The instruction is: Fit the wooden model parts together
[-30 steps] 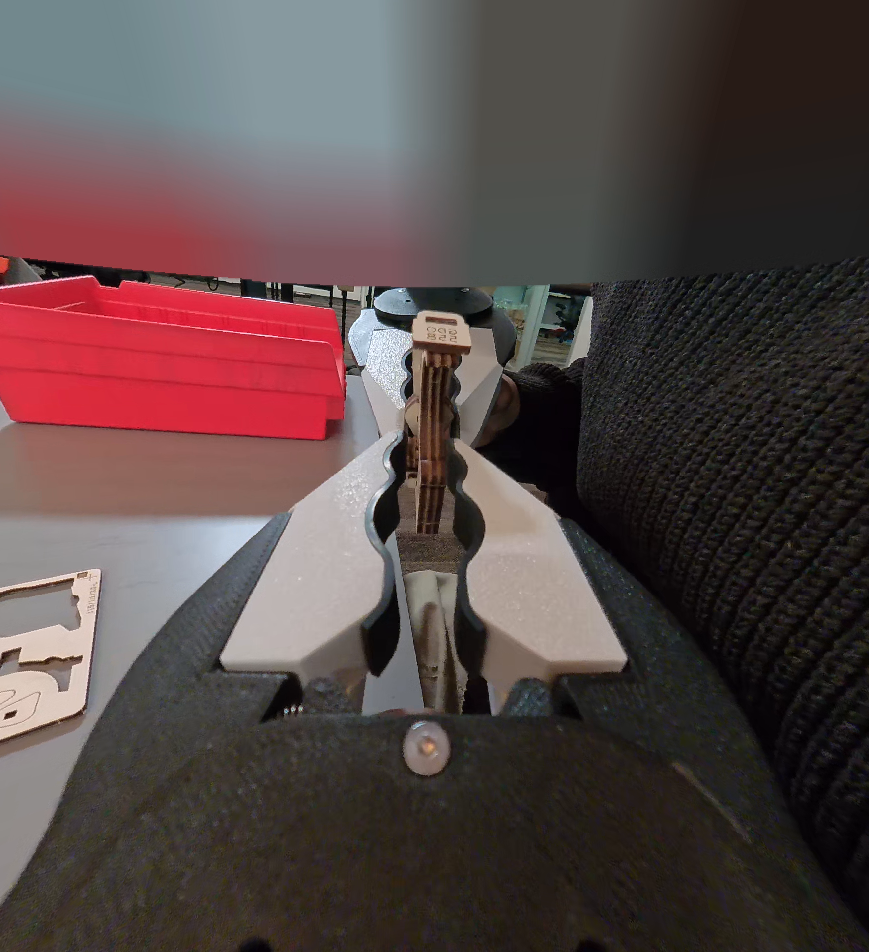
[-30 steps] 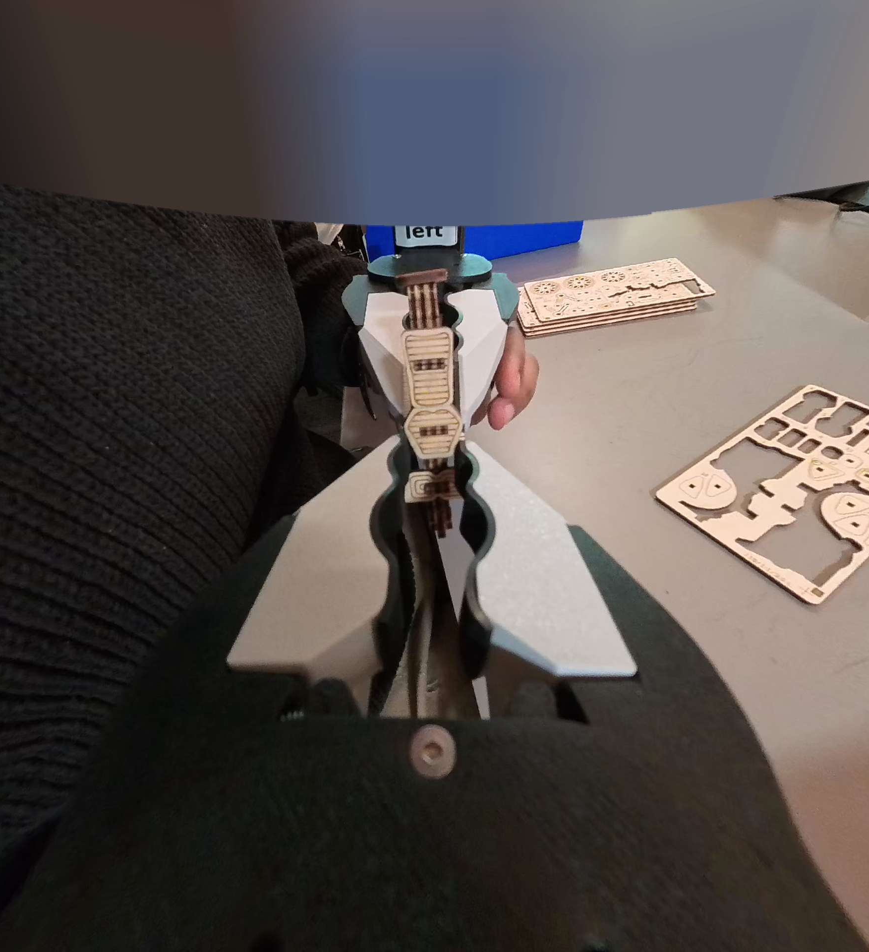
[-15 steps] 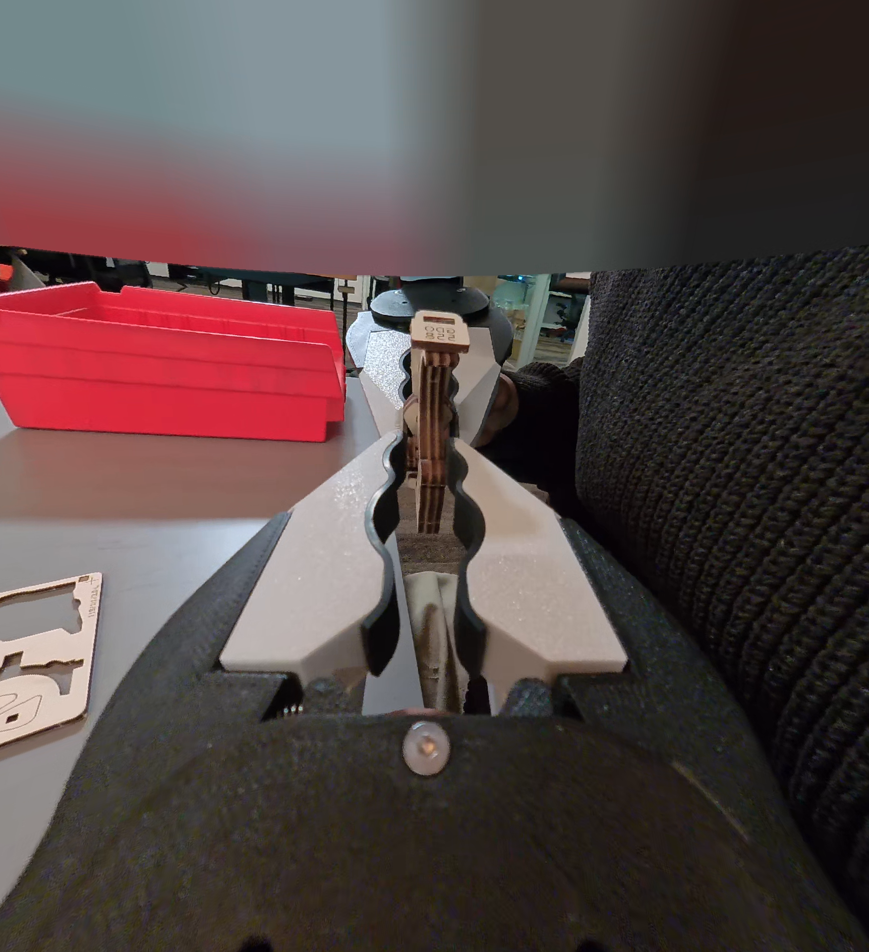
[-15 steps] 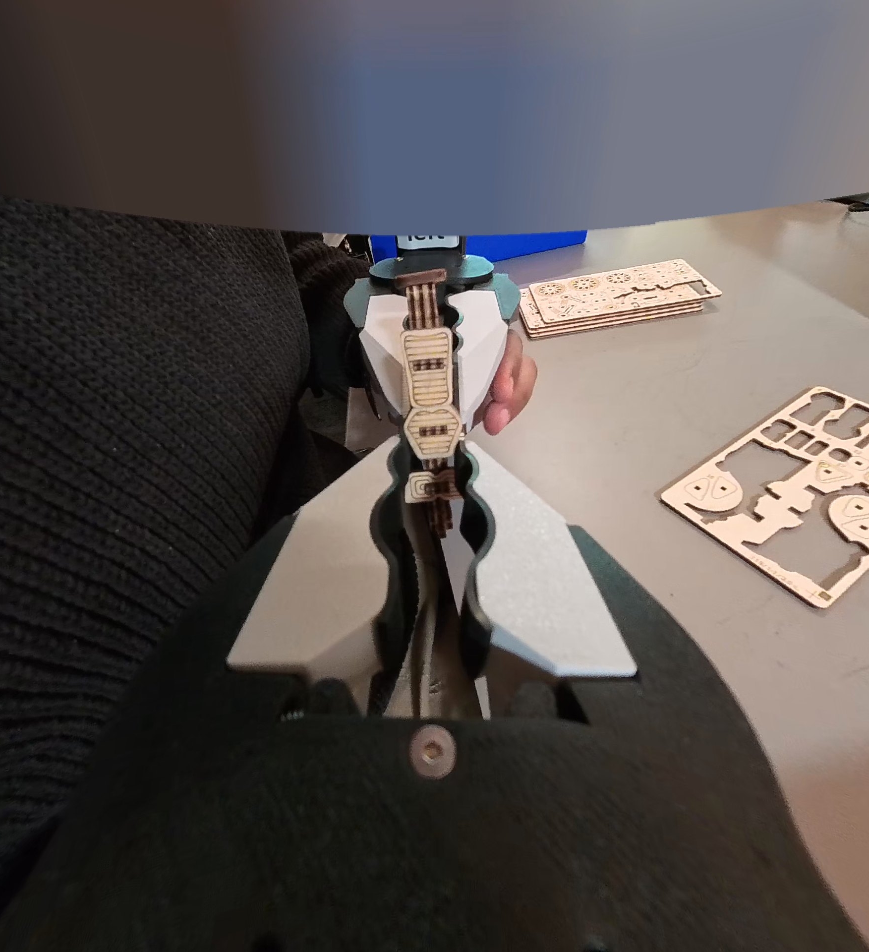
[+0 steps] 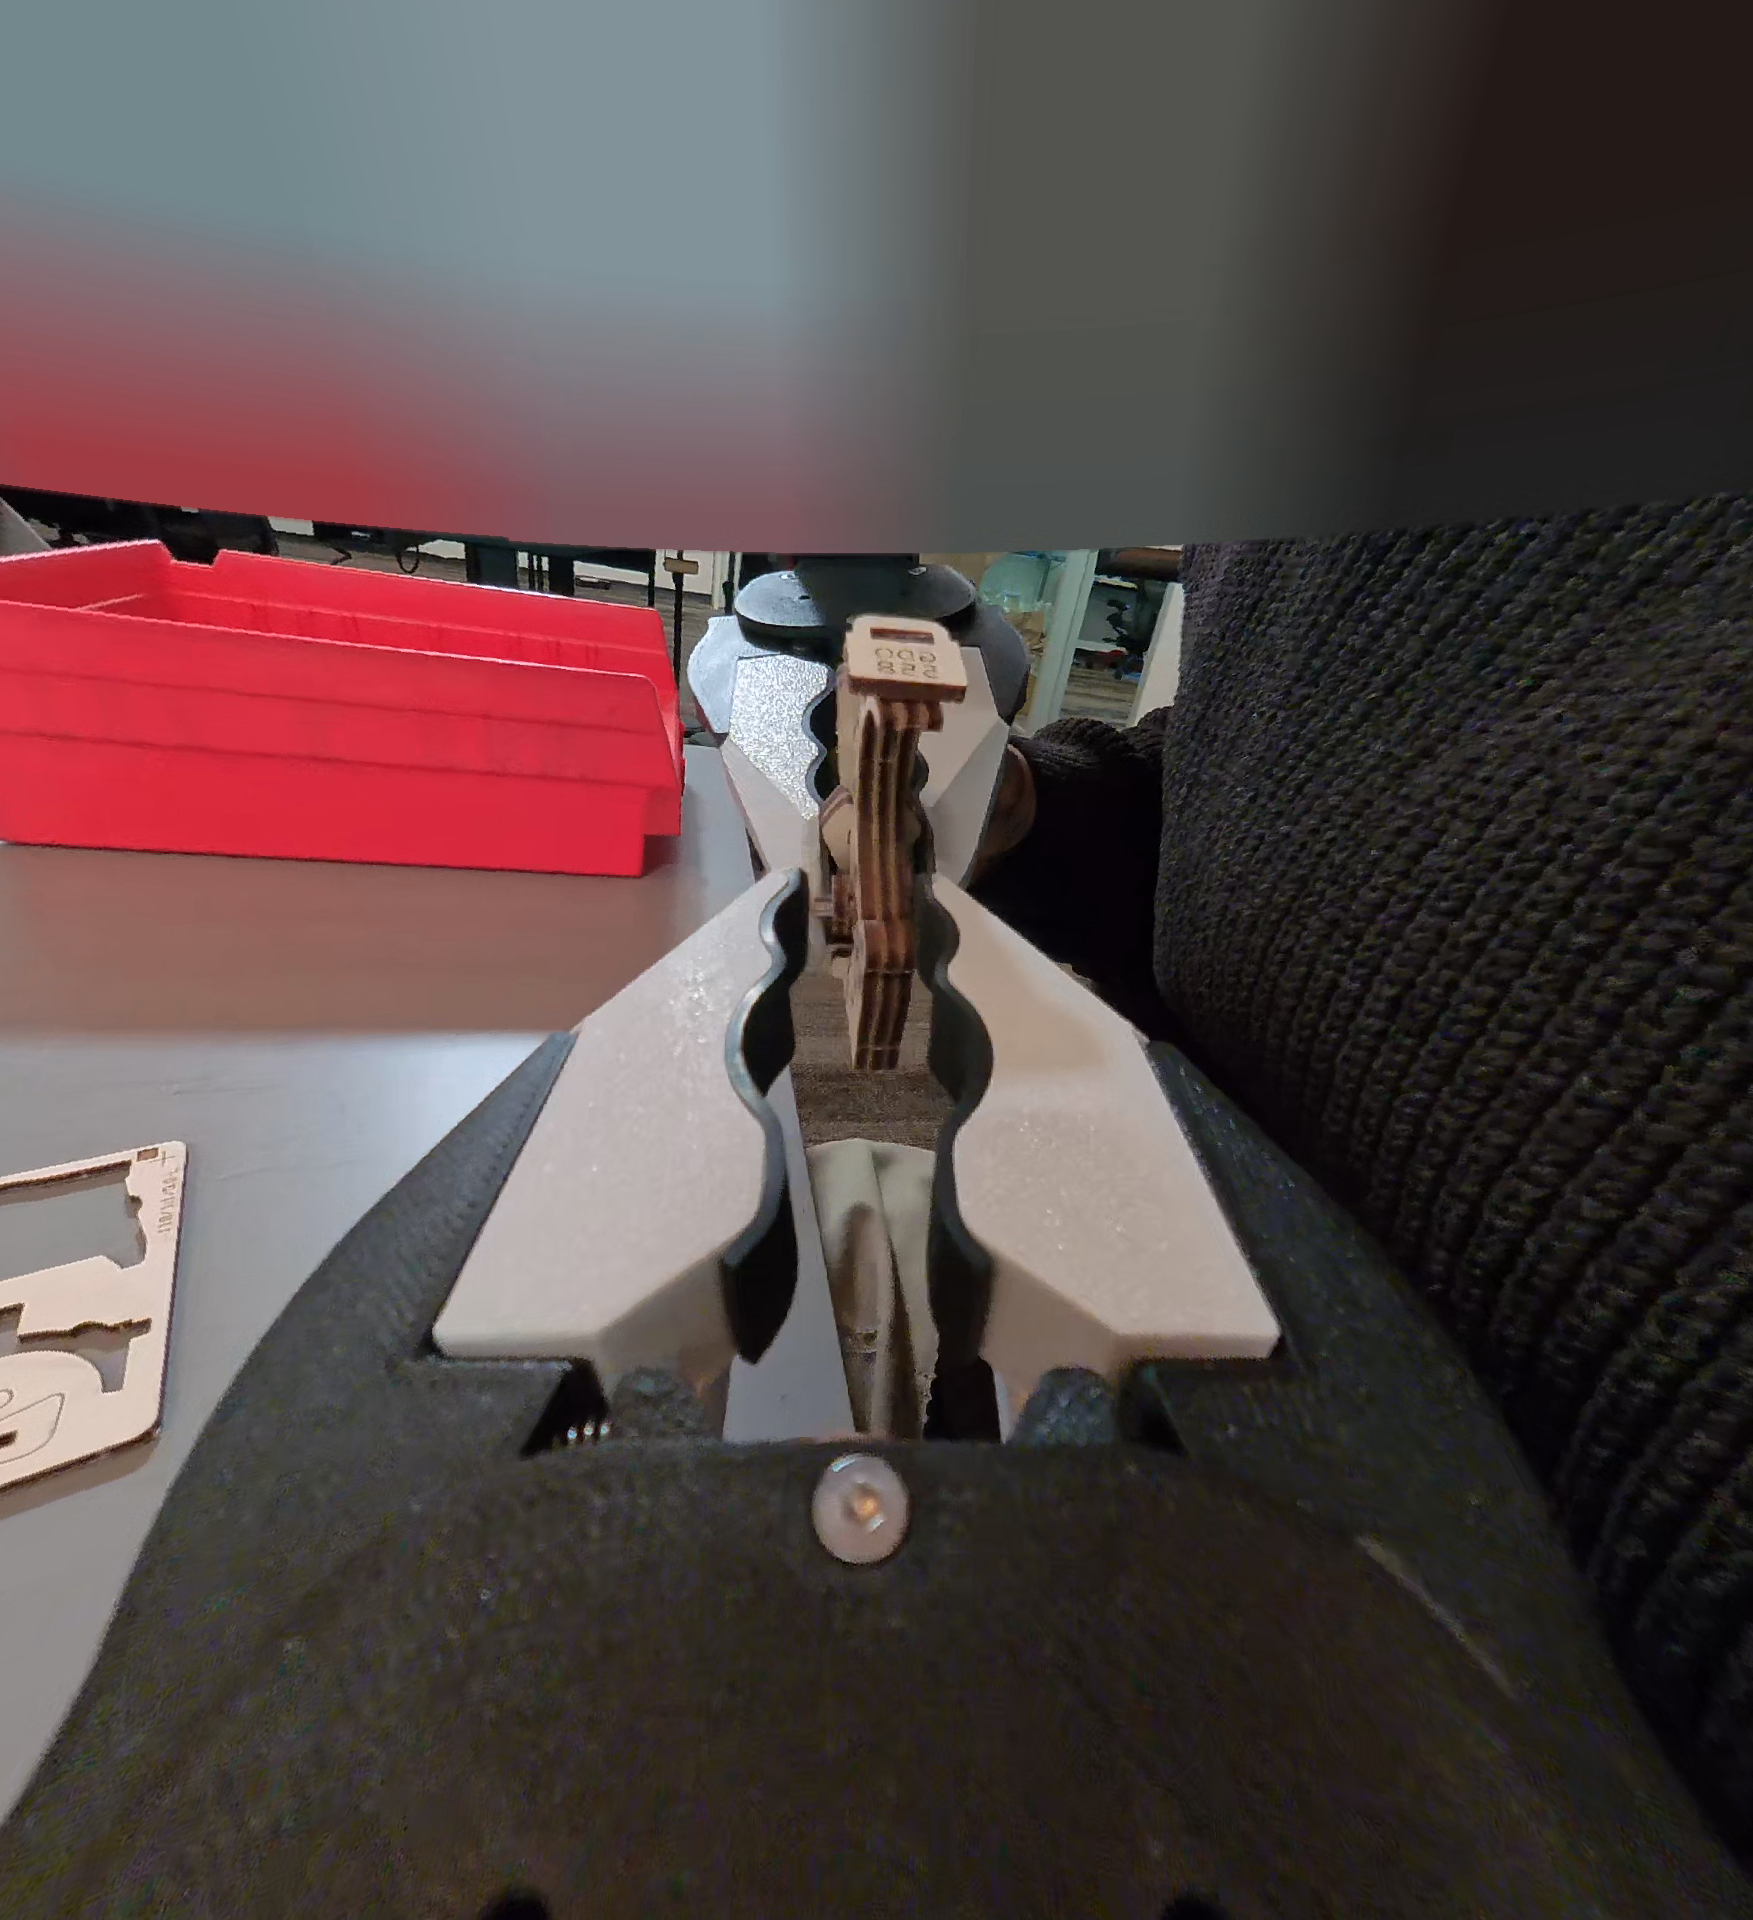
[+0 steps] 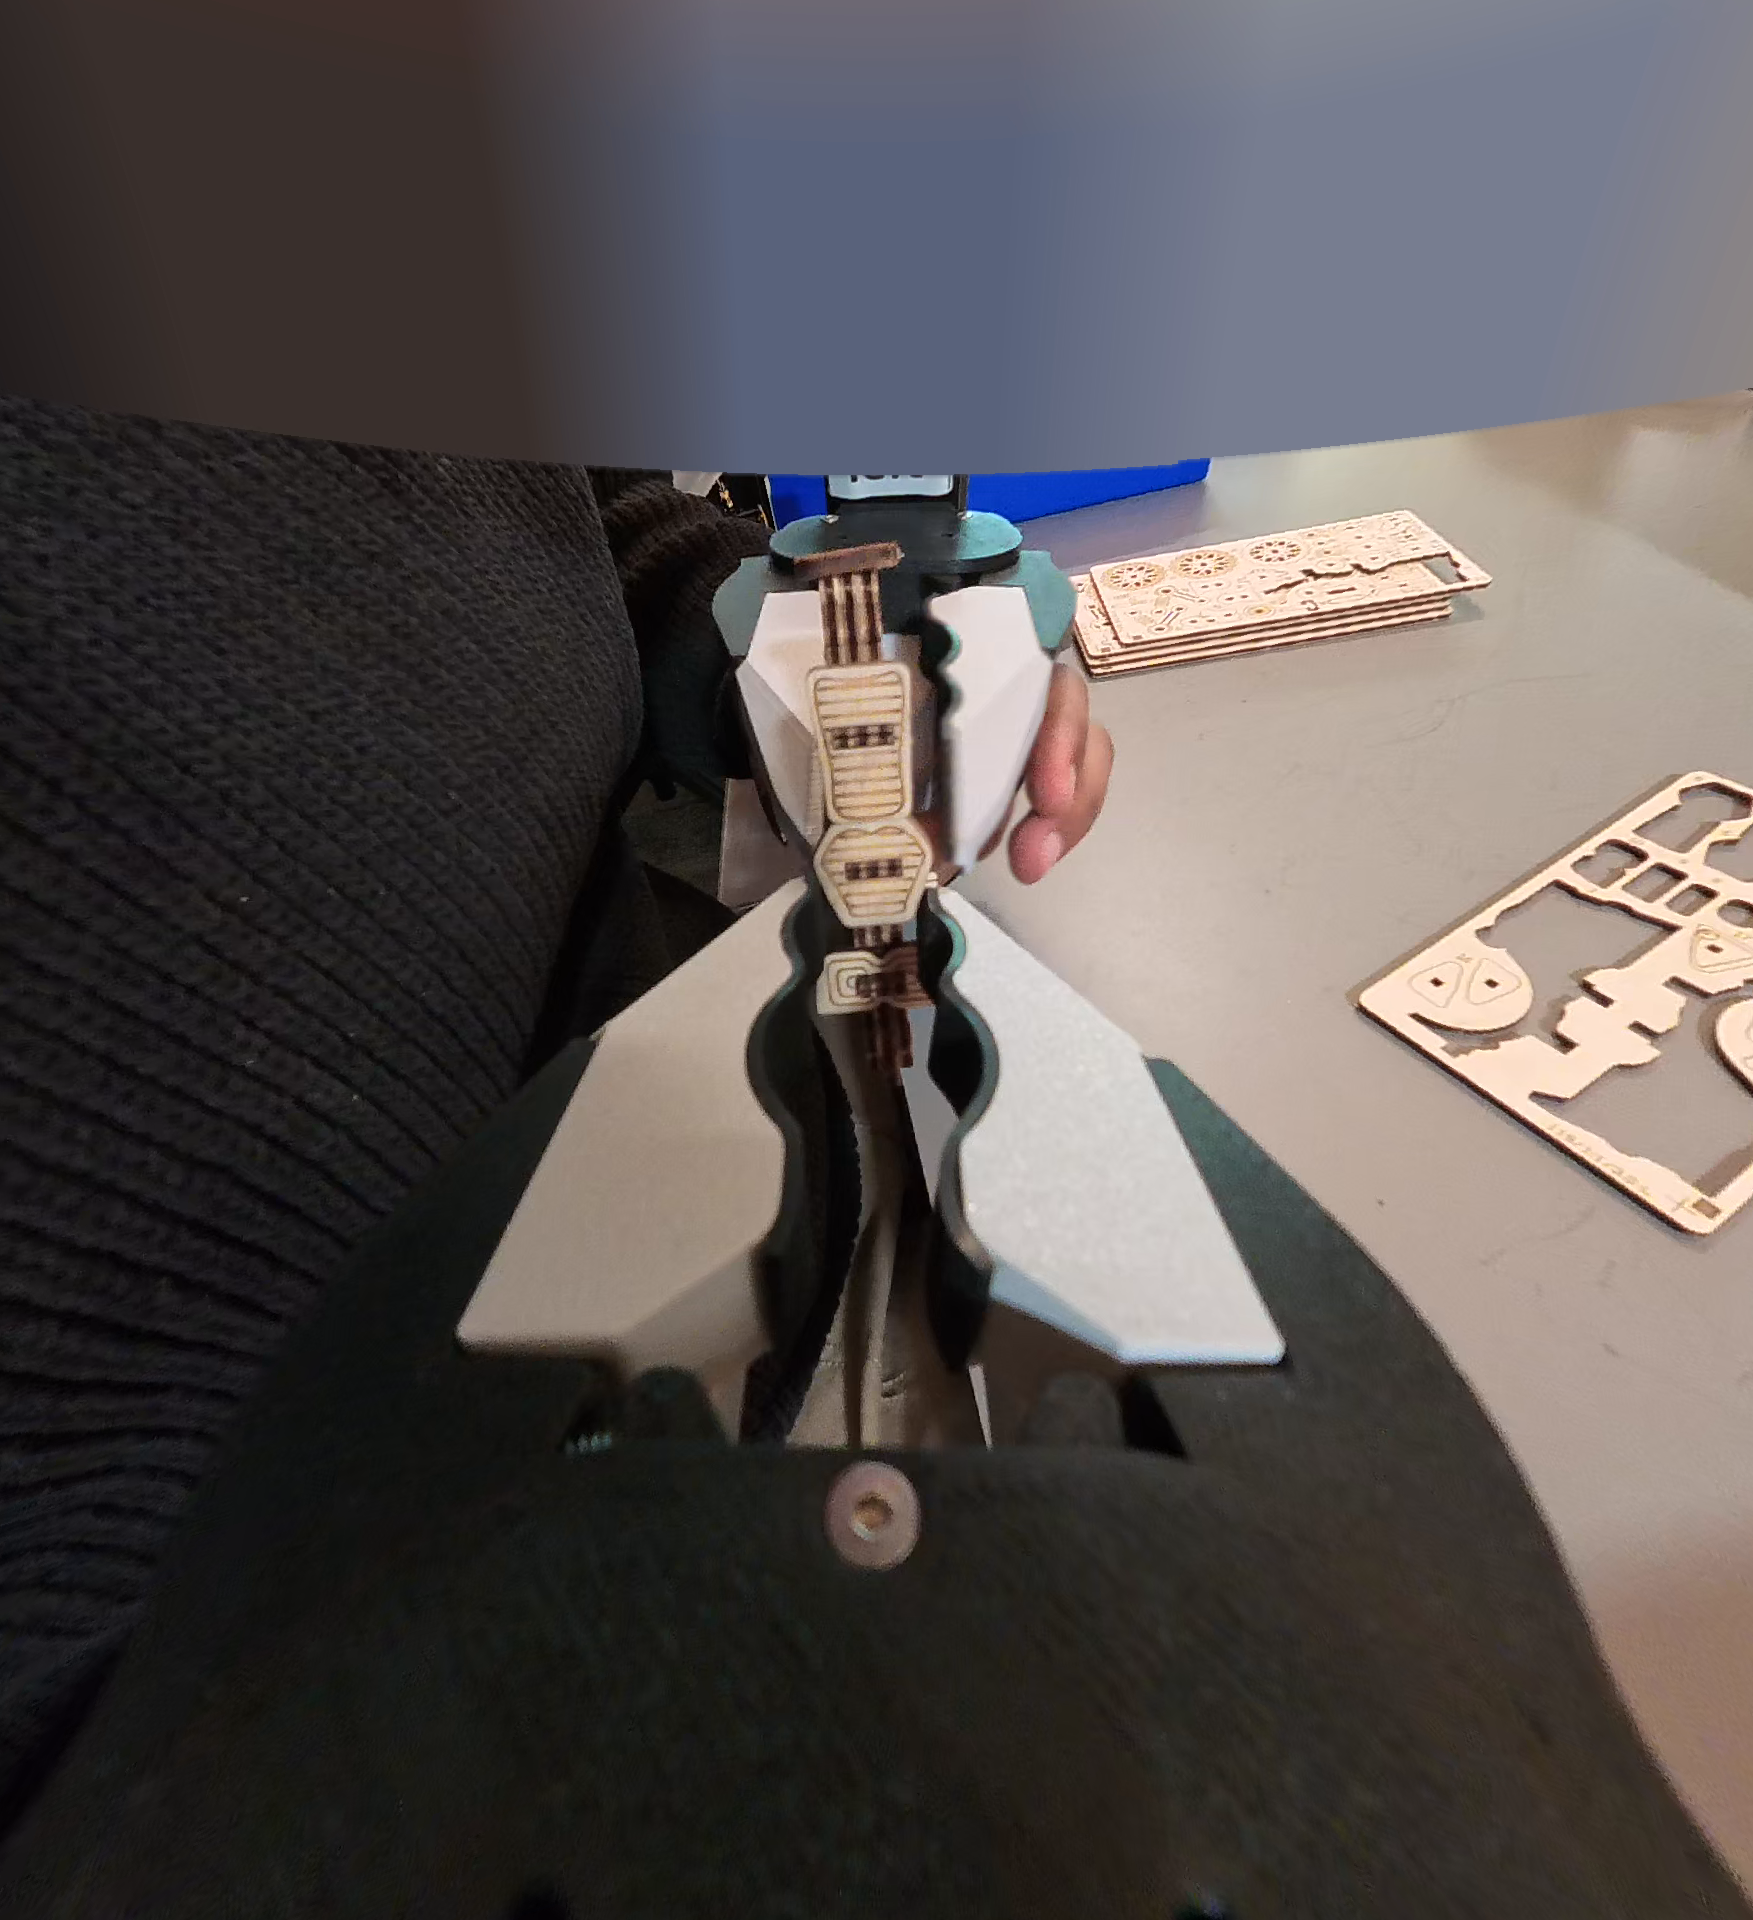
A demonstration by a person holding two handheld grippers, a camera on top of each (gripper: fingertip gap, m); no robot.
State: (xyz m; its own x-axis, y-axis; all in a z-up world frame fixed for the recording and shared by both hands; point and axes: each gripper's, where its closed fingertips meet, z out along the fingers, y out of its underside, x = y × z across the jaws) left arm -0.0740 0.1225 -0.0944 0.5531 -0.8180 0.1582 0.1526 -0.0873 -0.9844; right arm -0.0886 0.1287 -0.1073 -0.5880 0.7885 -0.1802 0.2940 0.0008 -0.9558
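A slim wooden model (image 5: 877, 831) of layered plywood stands upright between my two grippers, which face each other tip to tip. My left gripper (image 5: 867, 899) is closed around its lower part, with a thin gap on one side. My right gripper (image 6: 872, 925) is shut on the same model (image 6: 861, 748), just under two engraved plates. A finger (image 6: 986, 717) of the left gripper shows behind the model in the right wrist view. The model is held in the air beside the table edge.
A red bin (image 5: 311, 748) stands at the back of the grey table (image 5: 228, 987). A punched-out wooden sheet (image 6: 1620, 997) lies flat, and a stack of uncut sheets (image 6: 1267, 603) lies farther back. A black knit sleeve (image 5: 1526, 1039) is close beside both grippers. Only a small space, under 4 cm, lies between the two pairs of fingers.
The left jaws have eased apart a little and the model sits slightly off-centre between them. Both grippers otherwise hold their place.
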